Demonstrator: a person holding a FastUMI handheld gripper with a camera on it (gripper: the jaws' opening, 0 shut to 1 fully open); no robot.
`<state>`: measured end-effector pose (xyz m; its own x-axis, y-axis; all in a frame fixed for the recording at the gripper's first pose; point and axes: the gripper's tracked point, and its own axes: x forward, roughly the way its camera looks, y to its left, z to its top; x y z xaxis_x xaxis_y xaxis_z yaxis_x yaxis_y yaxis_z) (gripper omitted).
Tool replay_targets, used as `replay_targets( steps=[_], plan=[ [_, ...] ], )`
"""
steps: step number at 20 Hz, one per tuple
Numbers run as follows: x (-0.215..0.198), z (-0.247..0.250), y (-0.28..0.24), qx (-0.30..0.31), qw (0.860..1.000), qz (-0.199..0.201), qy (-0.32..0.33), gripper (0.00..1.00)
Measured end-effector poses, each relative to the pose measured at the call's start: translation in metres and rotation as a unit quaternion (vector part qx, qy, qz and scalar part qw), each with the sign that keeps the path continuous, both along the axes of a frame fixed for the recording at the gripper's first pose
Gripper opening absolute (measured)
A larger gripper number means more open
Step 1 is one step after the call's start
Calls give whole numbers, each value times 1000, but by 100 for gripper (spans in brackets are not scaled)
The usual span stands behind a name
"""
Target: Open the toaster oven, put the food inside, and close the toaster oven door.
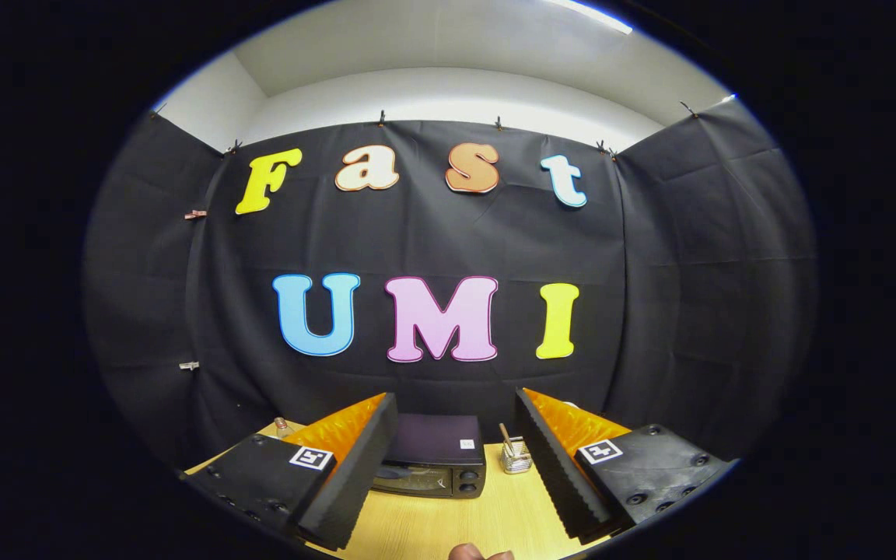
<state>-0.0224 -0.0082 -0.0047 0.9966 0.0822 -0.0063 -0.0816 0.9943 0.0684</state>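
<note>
Hovering gripper [456, 459], fingers spread wide, nothing held; toaster oven [434, 463] beyond, between them, door closed.

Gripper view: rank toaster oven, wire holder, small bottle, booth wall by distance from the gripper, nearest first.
Gripper open, holding nothing.
1. Toaster oven: just ahead, between the fingers, door shut.
2. Wire holder: beside the oven, toward the right finger; about level with it, too close to call.
3. Small bottle: farther back, beyond the left finger.
4. Booth wall: farthest, behind everything.

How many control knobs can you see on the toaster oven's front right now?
2: both on the toaster oven front's right end, stacked, upper, lower. Gripper fingers are open.
</note>
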Motion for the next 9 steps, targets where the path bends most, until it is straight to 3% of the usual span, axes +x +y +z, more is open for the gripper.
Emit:
replay_targets(
  steps=[9],
  plan=[
    [0, -6, -1, -2, 1000, -3, 3, 98]
  ],
)
